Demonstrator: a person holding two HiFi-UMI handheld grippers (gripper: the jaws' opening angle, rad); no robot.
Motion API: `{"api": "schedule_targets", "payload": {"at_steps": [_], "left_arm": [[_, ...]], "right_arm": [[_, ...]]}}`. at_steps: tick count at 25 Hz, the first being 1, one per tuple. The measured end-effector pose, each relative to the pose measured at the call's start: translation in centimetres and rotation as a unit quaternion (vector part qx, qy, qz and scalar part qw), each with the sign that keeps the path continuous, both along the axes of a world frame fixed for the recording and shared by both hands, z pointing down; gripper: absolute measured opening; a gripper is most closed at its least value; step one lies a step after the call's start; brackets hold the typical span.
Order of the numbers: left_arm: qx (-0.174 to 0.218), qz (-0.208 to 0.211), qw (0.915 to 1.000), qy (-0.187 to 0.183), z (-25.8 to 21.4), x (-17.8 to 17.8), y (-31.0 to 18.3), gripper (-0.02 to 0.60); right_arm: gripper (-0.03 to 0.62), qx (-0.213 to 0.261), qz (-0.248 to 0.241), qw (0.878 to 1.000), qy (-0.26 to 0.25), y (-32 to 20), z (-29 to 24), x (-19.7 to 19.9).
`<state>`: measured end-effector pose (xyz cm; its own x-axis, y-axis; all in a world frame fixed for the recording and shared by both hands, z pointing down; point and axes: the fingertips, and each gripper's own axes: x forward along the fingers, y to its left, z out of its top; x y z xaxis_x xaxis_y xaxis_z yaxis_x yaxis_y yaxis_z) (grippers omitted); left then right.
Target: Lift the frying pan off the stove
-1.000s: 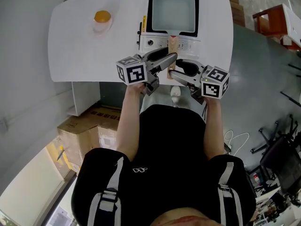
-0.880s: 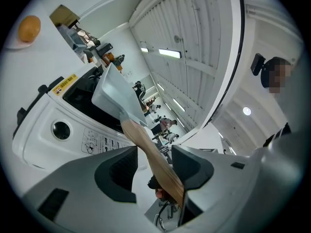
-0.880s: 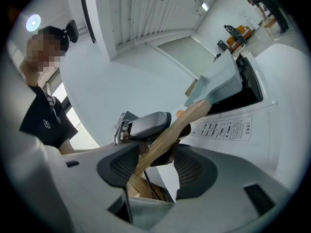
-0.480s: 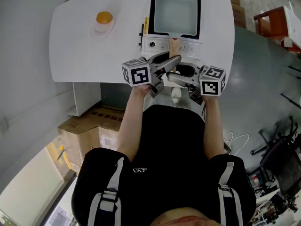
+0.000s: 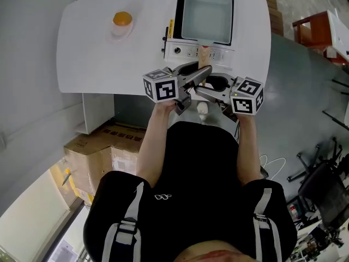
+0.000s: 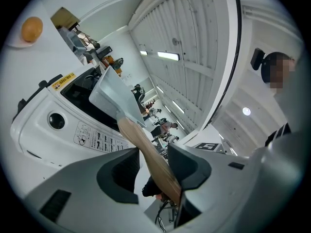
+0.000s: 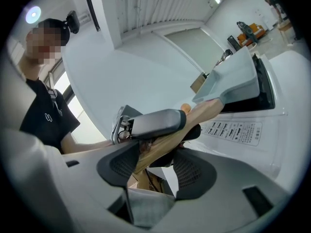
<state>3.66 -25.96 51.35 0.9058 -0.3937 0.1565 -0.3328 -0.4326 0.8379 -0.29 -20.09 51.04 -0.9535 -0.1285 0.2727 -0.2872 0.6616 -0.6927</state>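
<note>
A square grey frying pan (image 5: 207, 16) sits on the white portable stove (image 5: 197, 52), its wooden handle (image 5: 204, 53) pointing toward me. My left gripper (image 5: 200, 72) reaches in from the left with the handle (image 6: 146, 152) between its closing jaws. The wood lies against one jaw, with a gap at the other. My right gripper (image 5: 204, 89) sits just below it, and its jaws open wide around the handle's end (image 7: 194, 118) without pressing on it. The left gripper's finger (image 7: 158, 123) crosses above the handle in the right gripper view.
An orange on a small dish (image 5: 121, 19) sits at the far left of the white table (image 5: 98, 53). Cardboard boxes (image 5: 92, 152) stand on the floor under the table's left side. A red chair (image 5: 316, 23) is off to the right.
The left gripper has shifted a little to the right onto the handle and its jaws have narrowed. The right gripper edged slightly left. The pan still rests on the stove.
</note>
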Motion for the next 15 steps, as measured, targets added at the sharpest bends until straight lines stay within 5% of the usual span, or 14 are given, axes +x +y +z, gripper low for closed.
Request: {"api": "schedule_targets", "payload": {"at_steps": [15], "left_arm": [[0.061, -0.020, 0.9977, 0.024, -5.8, 1.0, 1.3, 0.181]], "right_arm": [[0.229, 0.060, -0.016, 0.998, -0.003, 1.4, -5.1, 1.3]]}}
